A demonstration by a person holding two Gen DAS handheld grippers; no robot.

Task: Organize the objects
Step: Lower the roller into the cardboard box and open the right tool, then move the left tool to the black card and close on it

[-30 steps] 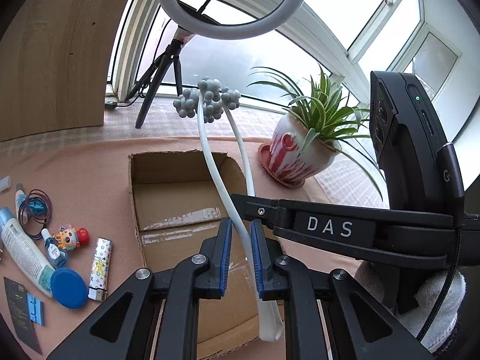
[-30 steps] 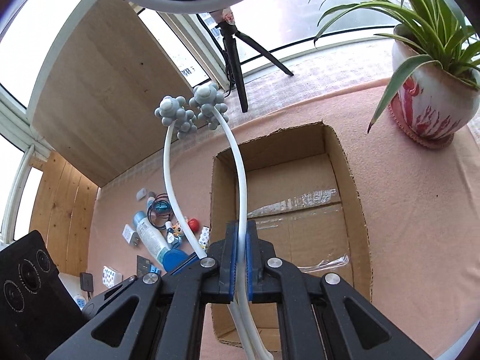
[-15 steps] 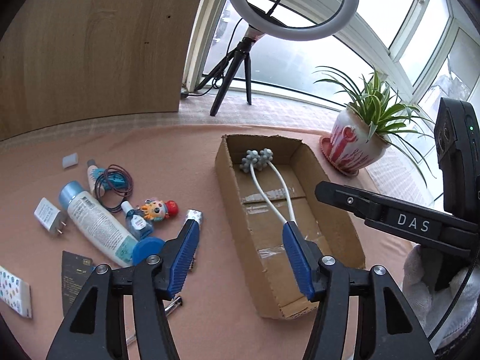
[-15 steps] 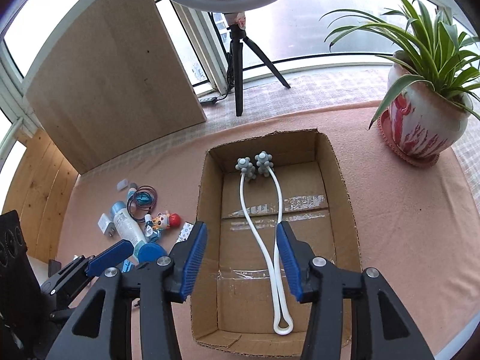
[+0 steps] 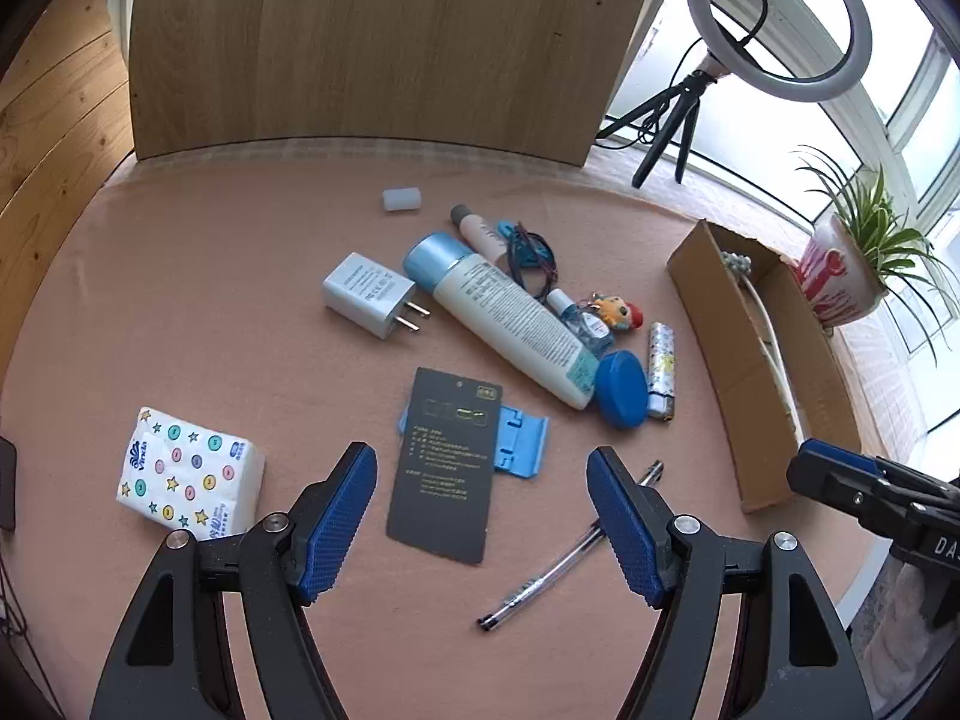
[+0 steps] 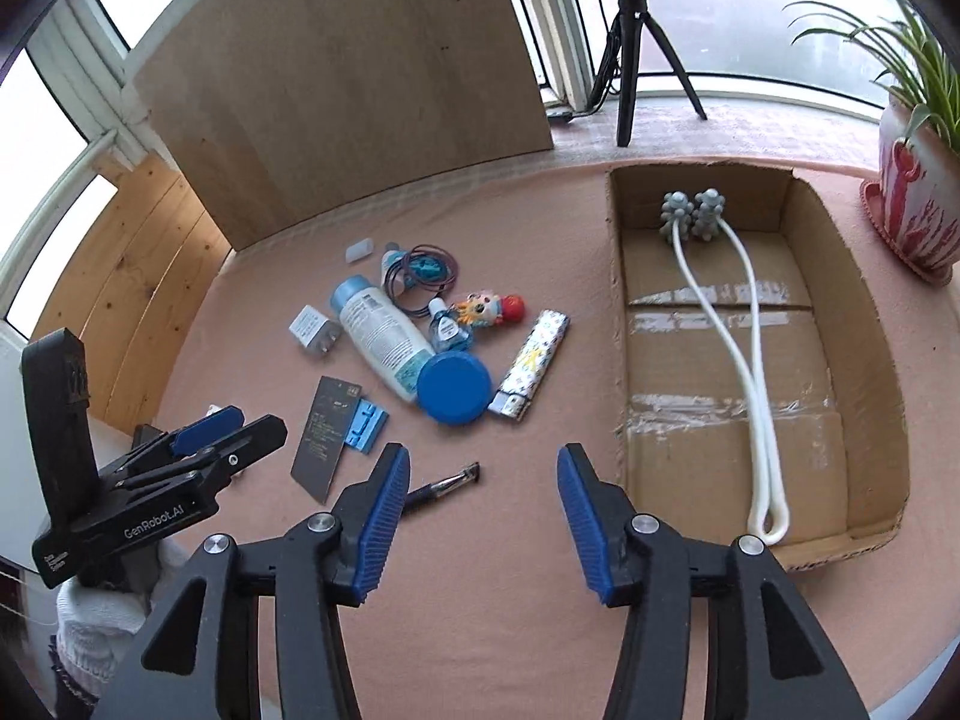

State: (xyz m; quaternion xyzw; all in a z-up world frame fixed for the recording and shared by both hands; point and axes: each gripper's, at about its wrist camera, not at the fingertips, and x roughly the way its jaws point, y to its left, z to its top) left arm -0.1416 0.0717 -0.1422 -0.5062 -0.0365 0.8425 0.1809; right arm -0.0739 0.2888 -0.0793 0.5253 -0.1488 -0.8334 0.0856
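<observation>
A white massager (image 6: 744,348) with grey knobbed heads lies in the cardboard box (image 6: 870,312); it also shows in the left wrist view (image 5: 774,354). Loose items lie on the pink cloth: a white tube (image 5: 510,324), blue lid (image 5: 621,387), lighter (image 5: 660,369), black card (image 5: 447,462) over a blue clip (image 5: 522,441), pen (image 5: 564,552), charger (image 5: 369,294), tissue pack (image 5: 189,474), doll (image 5: 615,312). My left gripper (image 5: 480,516) is open and empty above the black card. My right gripper (image 6: 480,516) is open and empty, left of the box.
A potted plant (image 6: 918,192) stands right of the box. A ring light on a tripod (image 5: 780,18) stands at the window behind. A wooden board (image 5: 372,42) leans at the back. A small white cap (image 5: 401,199) lies near it.
Both grippers let go of the massager, which now lies in the box. Both have opened and pulled back; the left one has swung left over the loose items.
</observation>
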